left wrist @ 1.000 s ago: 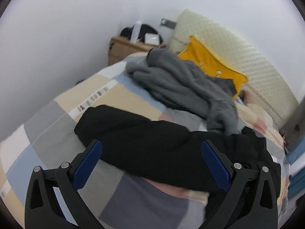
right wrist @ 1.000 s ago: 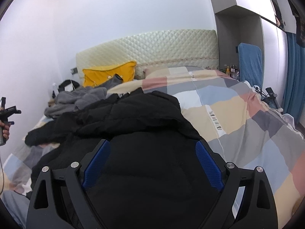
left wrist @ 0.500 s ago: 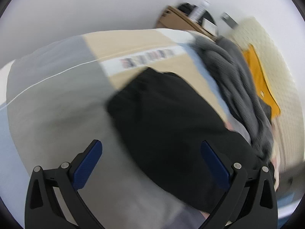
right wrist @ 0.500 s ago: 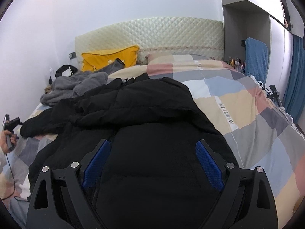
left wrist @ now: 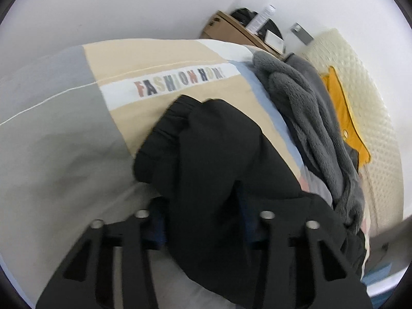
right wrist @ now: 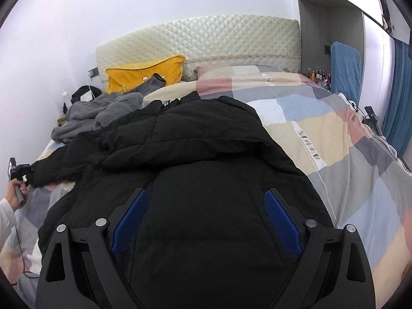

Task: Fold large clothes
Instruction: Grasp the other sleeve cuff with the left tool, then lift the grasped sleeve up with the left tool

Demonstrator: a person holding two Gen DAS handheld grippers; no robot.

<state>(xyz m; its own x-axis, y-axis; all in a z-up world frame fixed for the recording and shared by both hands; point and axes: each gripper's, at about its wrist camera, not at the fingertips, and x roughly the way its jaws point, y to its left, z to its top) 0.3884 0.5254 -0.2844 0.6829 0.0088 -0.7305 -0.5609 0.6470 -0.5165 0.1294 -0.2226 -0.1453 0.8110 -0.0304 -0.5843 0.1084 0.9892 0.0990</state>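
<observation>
black padded: jacket lies spread across the bed, filling centre to 6 o'clock of the right wrist view; collar end points to 12 o'clock, toward the headboard.
left gripper: jaws drawn in narrow around the sleeve; black cloth sits bunched between the fingers, so it looks clamped. Frame is blurred, pad contact itself not readable.
sleeve position: runs from 6 o'clock up to centre in the left wrist view, cuff end near the quilt's lettered strip at 11 o'clock. In the right wrist view the same gripper shows at 9 o'clock, at the sleeve tip.
right gripper: jaws wide, blue pads clear on both sides, nothing between them; it hovers over the jacket body at 6 o'clock. Touching the cloth or not: cannot tell.
progress: early, by my read. No fold is visible in the body; the left sleeve looks gripped, ready to go over the torso. Left to do: both sleeves in, then body folds.
quilt: soft, patchwork, rumpled; free space from 2 to 4 o'clock.
in the way: grey fleece at 10 o'clock, touching the jacket's upper left edge; could snag that side. Yellow pillow behind it at 11 o'clock, apart from the jacket.
off the bed: nightstand at 1 o'clock in the left wrist view, no obstacle.
</observation>
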